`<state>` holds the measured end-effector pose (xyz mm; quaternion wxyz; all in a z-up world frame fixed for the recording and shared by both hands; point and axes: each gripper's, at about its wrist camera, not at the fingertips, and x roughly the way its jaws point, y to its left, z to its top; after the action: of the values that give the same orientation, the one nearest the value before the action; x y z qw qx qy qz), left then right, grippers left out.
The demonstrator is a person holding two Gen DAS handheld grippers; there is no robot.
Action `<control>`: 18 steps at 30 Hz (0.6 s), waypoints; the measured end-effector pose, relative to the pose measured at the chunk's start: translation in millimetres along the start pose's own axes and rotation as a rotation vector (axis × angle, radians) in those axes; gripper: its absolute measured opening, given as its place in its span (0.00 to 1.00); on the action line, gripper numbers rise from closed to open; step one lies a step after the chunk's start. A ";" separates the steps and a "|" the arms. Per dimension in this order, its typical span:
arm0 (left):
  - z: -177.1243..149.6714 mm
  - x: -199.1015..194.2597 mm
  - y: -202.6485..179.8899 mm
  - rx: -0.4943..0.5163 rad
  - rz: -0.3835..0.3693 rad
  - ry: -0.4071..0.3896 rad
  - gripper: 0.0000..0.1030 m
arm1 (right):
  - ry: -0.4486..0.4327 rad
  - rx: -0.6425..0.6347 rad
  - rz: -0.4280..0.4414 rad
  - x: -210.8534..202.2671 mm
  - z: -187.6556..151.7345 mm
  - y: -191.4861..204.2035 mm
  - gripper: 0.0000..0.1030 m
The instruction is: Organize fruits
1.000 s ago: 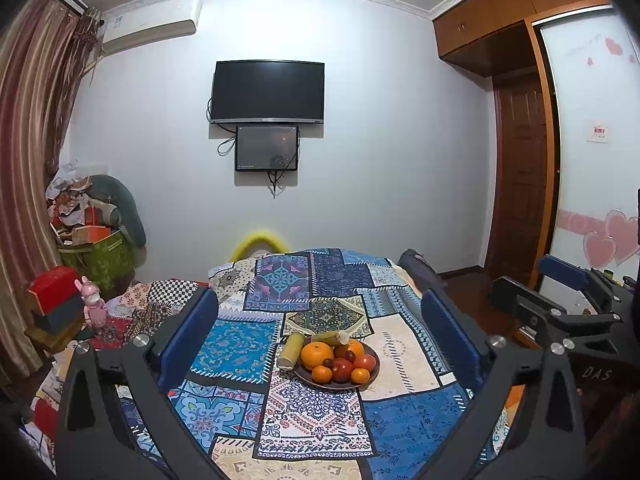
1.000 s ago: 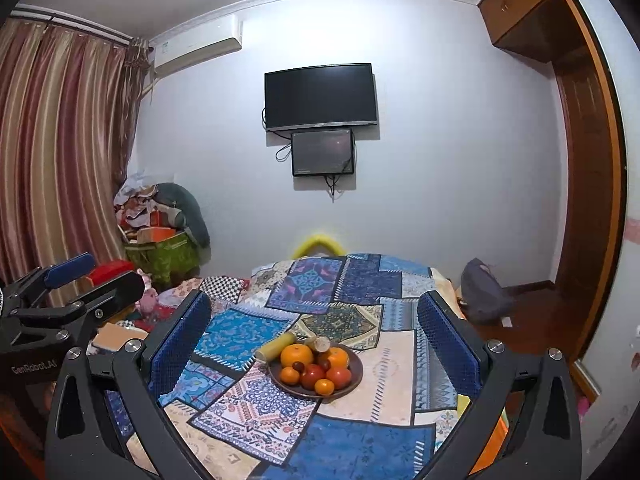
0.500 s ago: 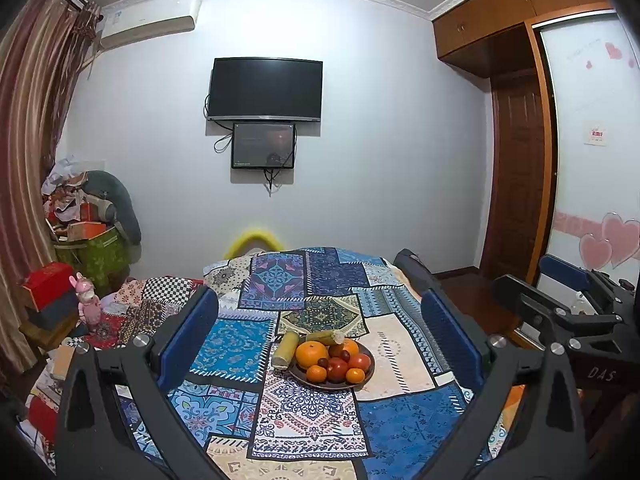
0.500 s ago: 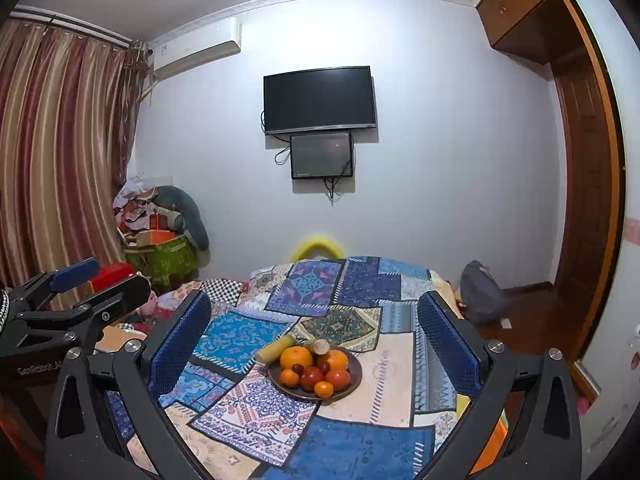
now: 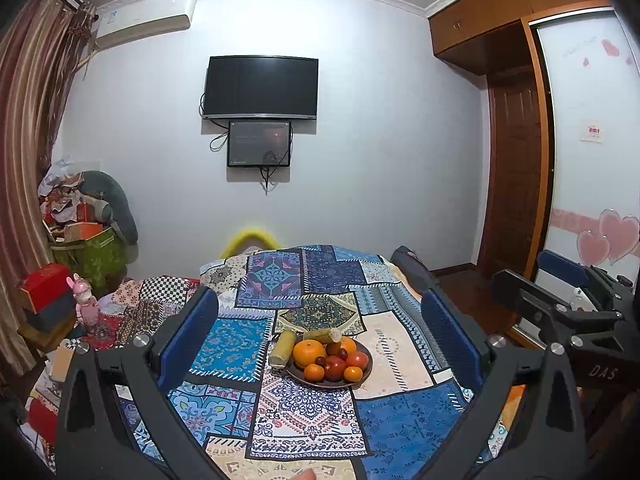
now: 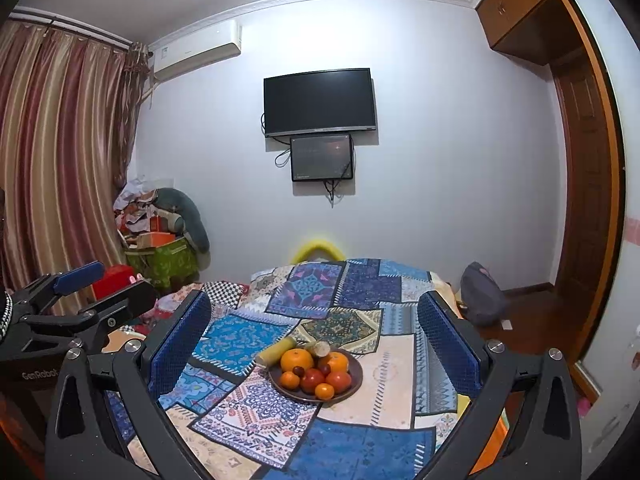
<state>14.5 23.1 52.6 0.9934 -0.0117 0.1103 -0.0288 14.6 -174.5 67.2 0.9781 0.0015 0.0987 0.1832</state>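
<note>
A brown plate (image 5: 362,376) of fruit sits near the middle of a bed covered with a blue patchwork cloth (image 5: 400,420). It holds two large oranges (image 5: 308,353), small tangerines, red tomatoes and dark round fruits. A yellow-green cob-like piece (image 5: 282,349) leans over the plate's left rim onto the cloth. The left gripper (image 5: 320,336) and right gripper (image 6: 316,332) both hover well short of the plate, jaws spread wide and holding nothing. Compared with a second ago, the plate sits slightly lower and nearer centre between the left fingers; the fruit itself has not moved. A dark television (image 5: 262,87) hangs on the far wall.
</note>
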 end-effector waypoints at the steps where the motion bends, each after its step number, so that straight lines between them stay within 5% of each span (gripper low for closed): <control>1: -0.2 0.2 0.2 -0.003 -0.002 0.001 1.00 | 0.000 0.000 0.000 0.3 -0.1 0.0 1.00; 18: -0.4 1.0 -0.8 -0.008 0.006 0.001 1.00 | -0.001 0.006 -0.006 1.2 -1.4 -0.2 1.00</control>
<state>15.3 22.2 52.1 0.9934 -0.0154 0.1108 -0.0254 15.5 -174.2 65.6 0.9786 0.0040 0.0988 0.1802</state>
